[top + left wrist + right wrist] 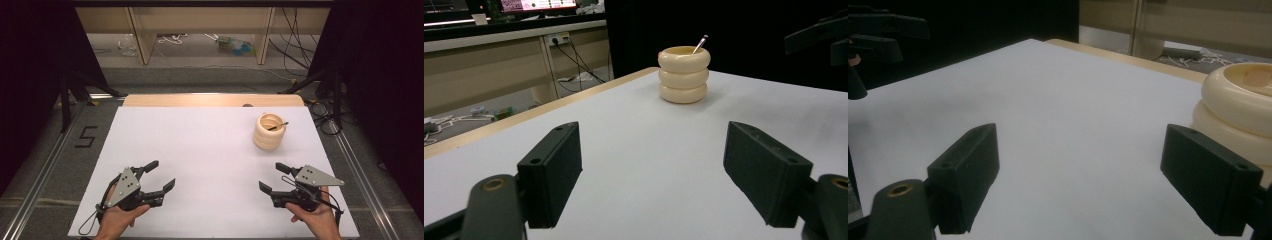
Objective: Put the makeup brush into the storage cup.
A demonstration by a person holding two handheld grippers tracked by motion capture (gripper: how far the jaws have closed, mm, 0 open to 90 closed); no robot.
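Note:
A cream, ring-stacked holder (269,131) stands upright at the far right of the white table sheet (200,150), with a thin dark stick (278,125) leaning inside it. My left gripper (162,175) rests near the front left, open, with nothing between its jaws. My right gripper (271,177) is at the front right, also open and holding nothing, a short way in front of the holder. In the left gripper view the holder (684,75) stands far ahead beyond my left gripper (654,175). In the right gripper view the holder (1243,110) is close on the right, beside my right gripper (1080,175).
A wooden table edge (215,100) runs along the far side. Beyond it are shelf legs (142,40) and loose cables on the floor. Metal rails (45,165) flank the table, and a "5" mark (86,136) is on the floor at left.

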